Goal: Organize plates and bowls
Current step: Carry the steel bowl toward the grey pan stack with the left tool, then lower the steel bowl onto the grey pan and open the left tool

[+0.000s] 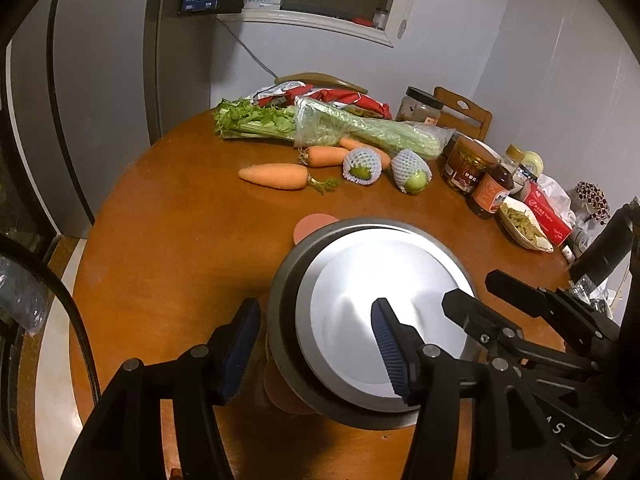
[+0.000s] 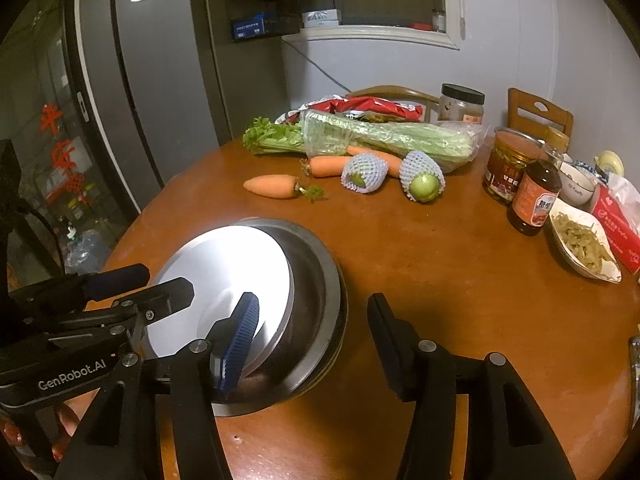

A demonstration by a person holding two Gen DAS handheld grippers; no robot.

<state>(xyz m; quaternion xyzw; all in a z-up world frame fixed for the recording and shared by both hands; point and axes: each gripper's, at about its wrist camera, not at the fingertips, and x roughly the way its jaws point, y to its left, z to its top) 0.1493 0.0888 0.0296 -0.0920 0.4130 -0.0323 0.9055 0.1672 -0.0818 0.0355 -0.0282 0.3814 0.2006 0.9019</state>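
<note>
A: What sits nearest the two claws?

B: A stack of metal dishes (image 1: 360,320) near the front edge of the round wooden table (image 1: 180,240): a shallow silvery plate (image 2: 224,280) lies tilted in a darker steel bowl (image 2: 320,292), bright with glare. Both look empty.

A: And the claws themselves?

B: The left gripper (image 1: 316,352) straddles the stack's left rim, one pad outside, one over the plate, jaws parted and pressing on nothing. The right gripper (image 2: 312,336) does likewise on the right rim, also released.

A: Room to move?

B: Bare tabletop spreads right of the stack and behind it, up to the vegetables.

A: Farther back?

B: A carrot (image 2: 274,186), two fruits in foam netting (image 2: 364,176), then bagged celery (image 2: 380,136). To the right, a white dish of pale green strips (image 2: 584,248), a sauce bottle (image 2: 534,196), a jar of pickles (image 2: 506,172) and a small white bowl (image 2: 576,186); what that bowl holds I cannot tell. A dark-lidded jar (image 2: 460,110) stands by the far edge.
</note>
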